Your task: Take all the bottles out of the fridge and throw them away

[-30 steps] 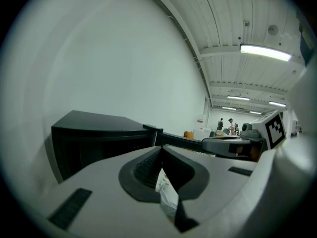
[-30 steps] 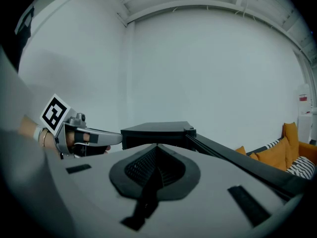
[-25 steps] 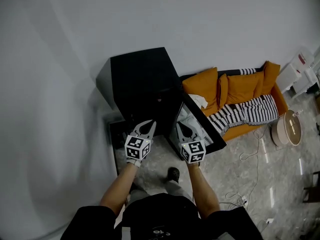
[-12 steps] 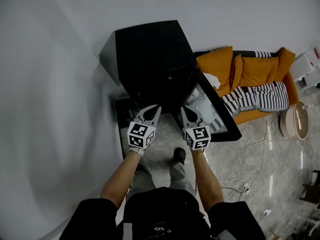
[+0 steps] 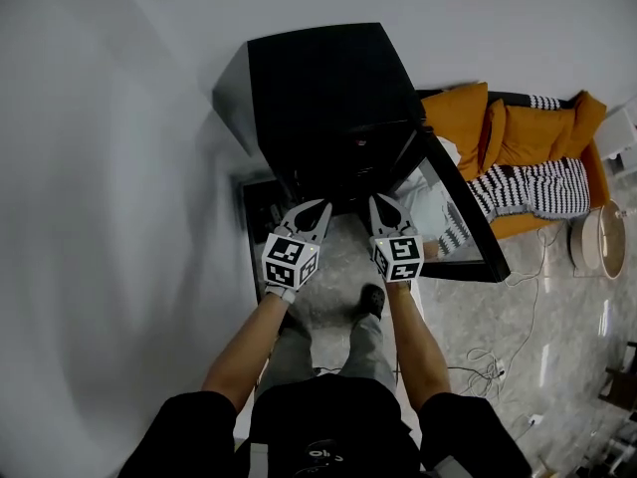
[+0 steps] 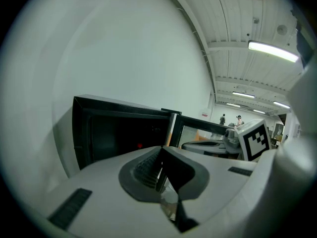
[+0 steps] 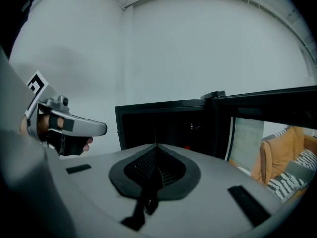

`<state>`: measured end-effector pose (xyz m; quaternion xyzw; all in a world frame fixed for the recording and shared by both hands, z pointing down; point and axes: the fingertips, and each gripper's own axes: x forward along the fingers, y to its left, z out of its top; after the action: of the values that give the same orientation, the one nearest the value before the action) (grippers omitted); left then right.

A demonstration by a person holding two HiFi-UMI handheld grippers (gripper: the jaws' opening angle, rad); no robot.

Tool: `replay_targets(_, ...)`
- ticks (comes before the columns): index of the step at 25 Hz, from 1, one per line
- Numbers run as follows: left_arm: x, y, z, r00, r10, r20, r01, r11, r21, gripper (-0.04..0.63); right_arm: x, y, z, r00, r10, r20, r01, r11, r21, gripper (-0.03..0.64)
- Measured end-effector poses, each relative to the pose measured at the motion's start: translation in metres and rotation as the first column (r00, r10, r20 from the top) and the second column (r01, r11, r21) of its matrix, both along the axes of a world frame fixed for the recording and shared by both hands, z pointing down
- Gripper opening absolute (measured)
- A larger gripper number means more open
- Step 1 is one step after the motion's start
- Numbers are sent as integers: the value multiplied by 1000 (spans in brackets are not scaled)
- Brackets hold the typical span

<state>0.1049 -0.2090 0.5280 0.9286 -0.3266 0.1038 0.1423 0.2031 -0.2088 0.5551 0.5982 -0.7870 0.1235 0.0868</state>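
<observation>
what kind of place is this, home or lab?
Likely a mock living-room corner in a bigger hall: black fridge beside an orange sofa on stone-look floor, yet the left gripper view shows a high ribbed ceiling with strip lights.

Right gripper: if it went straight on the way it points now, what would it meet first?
Probably the fridge, its open, dark cavity: the shut right gripper aims into it, left of the open door. No bottle shows in that line, though the interior is too dark to judge.
</observation>
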Motion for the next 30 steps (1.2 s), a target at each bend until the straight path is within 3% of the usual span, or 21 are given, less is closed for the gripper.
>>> replay_targets(8,-2,-32,31,1000,11,-26,-11,1000,15,8,5,-64,36,997,66,-35,-64,997,38,11)
replay_targets(14,2,-61,82,998,1,-60,3,998,64,8,19,-128,109,991,134,-16,-134,991,25,200)
replay_targets(17,2,-74,109,997,-8,-79,14,997,72,8,27,-158,143,987,159,-4,-159,987,22,261)
replay_targets(26,1,-108,167,998,-37,-60,42,994,96,6,41,-230,204,973,228,-44,-227,973,33,320)
replay_targets(30,10,-125,180,998,-52,-46,57,993,102,8,53,-253,213,966,259,-3,-258,964,56,328)
